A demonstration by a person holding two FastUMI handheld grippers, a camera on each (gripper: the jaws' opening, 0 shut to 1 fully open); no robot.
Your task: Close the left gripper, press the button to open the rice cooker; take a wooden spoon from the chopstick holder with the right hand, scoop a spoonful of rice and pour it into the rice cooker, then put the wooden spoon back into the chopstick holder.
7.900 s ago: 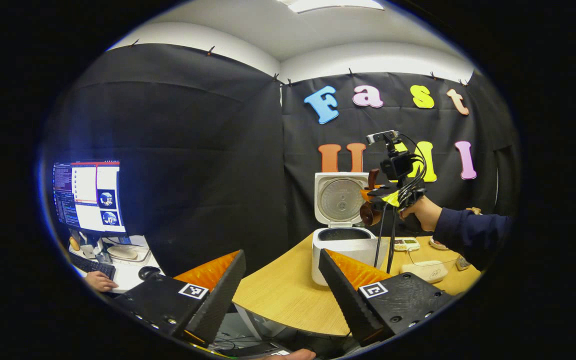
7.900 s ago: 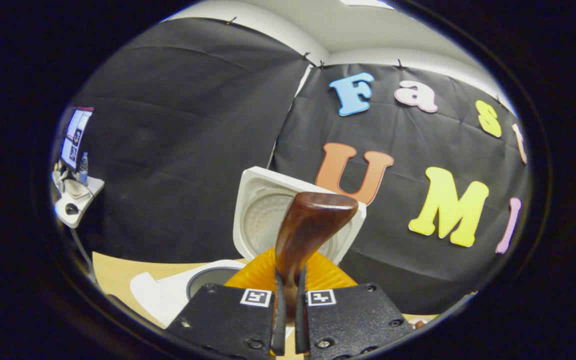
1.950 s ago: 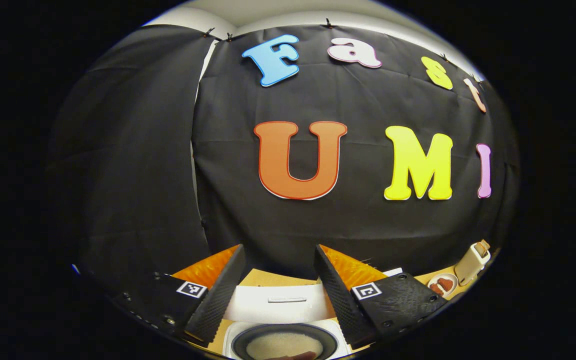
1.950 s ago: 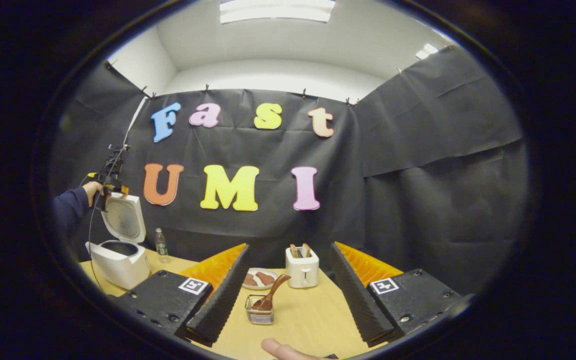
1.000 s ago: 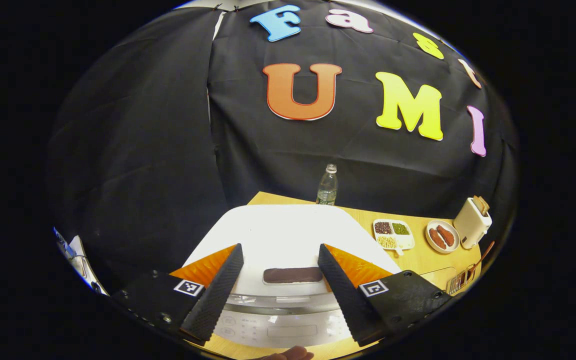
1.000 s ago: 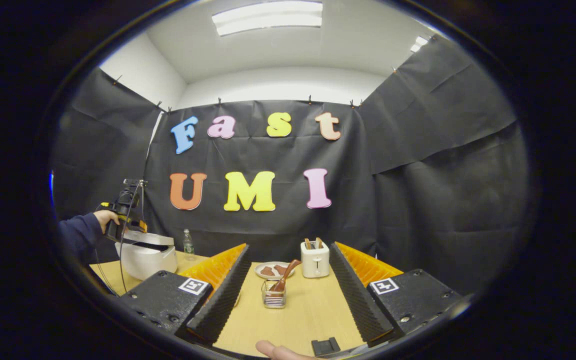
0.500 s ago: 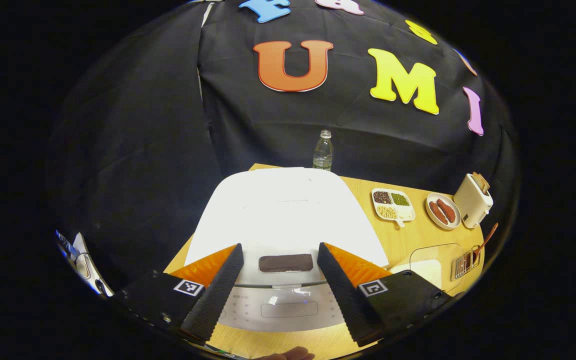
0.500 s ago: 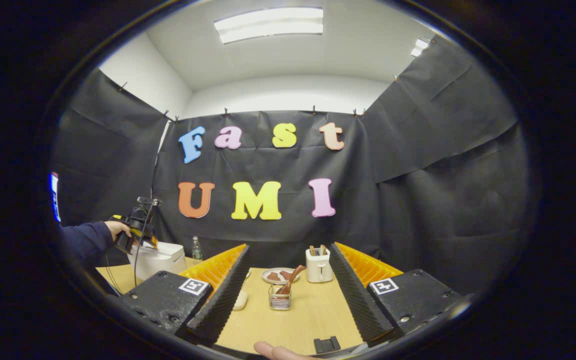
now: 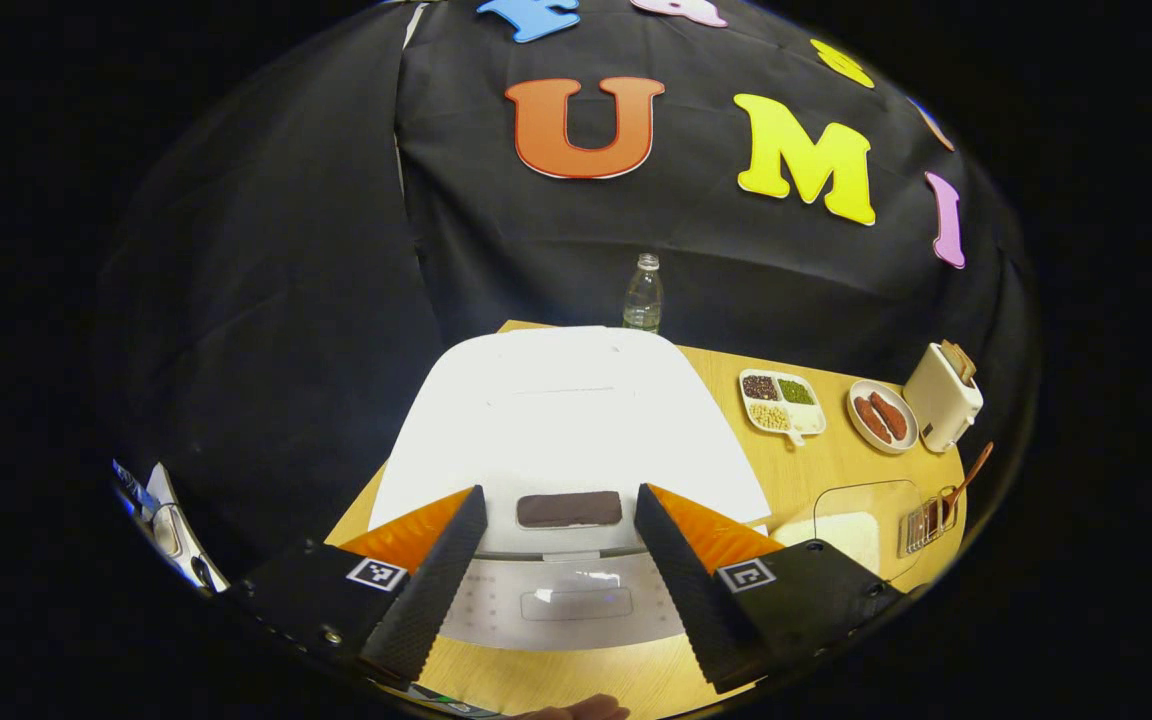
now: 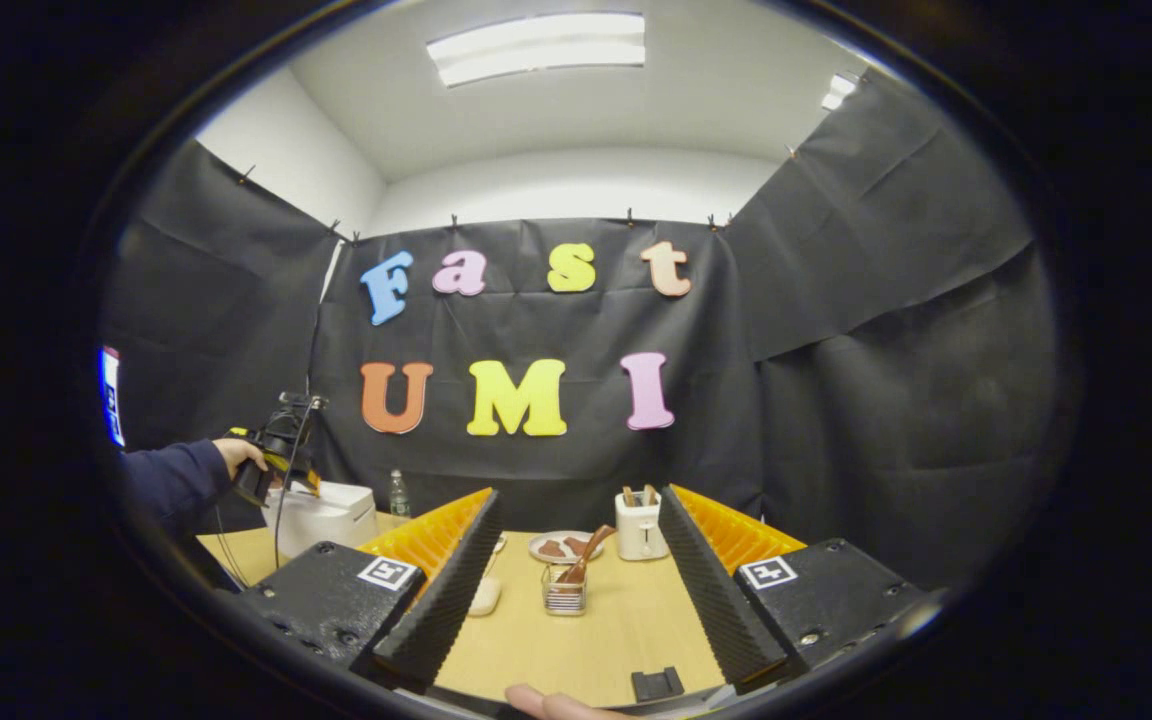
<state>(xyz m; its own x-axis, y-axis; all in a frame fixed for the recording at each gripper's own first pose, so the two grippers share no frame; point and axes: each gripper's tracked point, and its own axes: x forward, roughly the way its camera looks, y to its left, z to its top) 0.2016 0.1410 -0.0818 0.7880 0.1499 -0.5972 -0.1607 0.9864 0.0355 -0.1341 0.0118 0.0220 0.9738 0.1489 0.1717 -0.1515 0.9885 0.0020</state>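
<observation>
Rice cooker: white rice cooker (image 9: 566, 420) stands at the left end of the bench (image 9: 826, 470); its lid lies flat and shut, with the dark button (image 9: 569, 508) at the front edge.
Wooden spoon: wooden spoon (image 10: 584, 553) leans in the chopstick holder (image 10: 563, 592) near the middle of the bench, handle up and tilted toward the toaster (image 10: 640, 524).
Rice: a clear-lidded container (image 9: 851, 515) with white contents sits just beside the chopstick holder; whether this is the rice source I cannot tell for certain.
Left tongs: left tongs (image 9: 556, 560) hang just above the cooker's front, fingers spread wide either side of the button, touching nothing.
Right tongs: right tongs (image 10: 576, 590) are spread and empty, pointed at the chopstick holder from well apart.
Other items: divided dish of beans (image 9: 781, 402), plate of sausages (image 9: 881, 416), water bottle (image 9: 642, 294) behind the cooker.
Progress: judged from the layout, the spoon is in its holder and no scooping is under way. With the lid down, either the whole sequence remains or it is complete and the cooker reclosed; the pictures do not settle which.
</observation>
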